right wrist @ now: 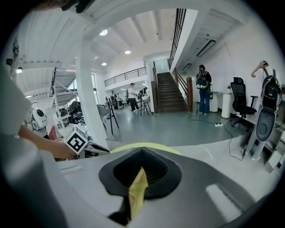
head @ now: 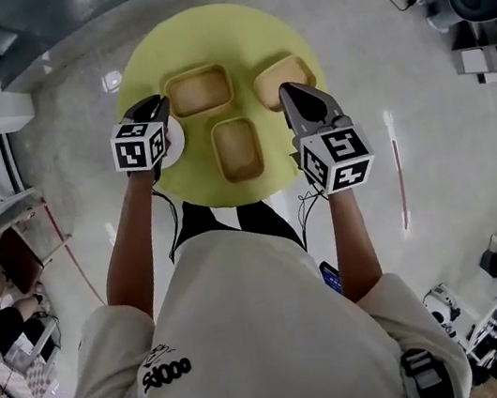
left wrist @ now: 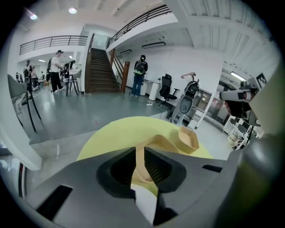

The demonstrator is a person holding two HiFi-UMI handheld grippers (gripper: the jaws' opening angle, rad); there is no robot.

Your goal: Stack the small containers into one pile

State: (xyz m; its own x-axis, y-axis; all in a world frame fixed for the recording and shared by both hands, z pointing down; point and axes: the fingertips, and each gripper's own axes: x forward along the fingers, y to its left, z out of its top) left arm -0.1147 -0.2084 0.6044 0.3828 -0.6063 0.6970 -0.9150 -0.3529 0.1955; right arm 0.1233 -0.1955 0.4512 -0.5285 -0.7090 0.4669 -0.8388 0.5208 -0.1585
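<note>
Head view: round yellow table [head: 201, 35] seen from above, with three small tan rectangular containers on it, none stacked. Person in white shirt [head: 254, 335] stands at the near edge, one hand-held gripper per hand.

Left hand-held gripper [head: 159, 107] is at the left rim of the back-left container [head: 199, 90]. A white disc [head: 175, 139] lies under it on the table; cannot tell what it is. Front container [head: 239, 147] sits flat between the two arms, close to the back-left one but apart from it, and untouched.

Right hand-held gripper [head: 290, 90] is at the near right corner of the right container [head: 280, 78], which sits skewed to the other two.

Left gripper view: jaws closed down on the upright tan wall of the back-left container; the wall runs straight through the narrow slot. The rest of that container shows just beyond the tips. The right container shows farther off, tilted, with one side wall facing the camera. Cannot tell whether it is clear of the table.

Right gripper view: jaws together, with only a thin tan-yellow strip pinched between the pads, seemingly that container's wall. Table edge is just visible above the tips.

Background: grey floor and a staircase [left wrist: 100, 71].
</note>
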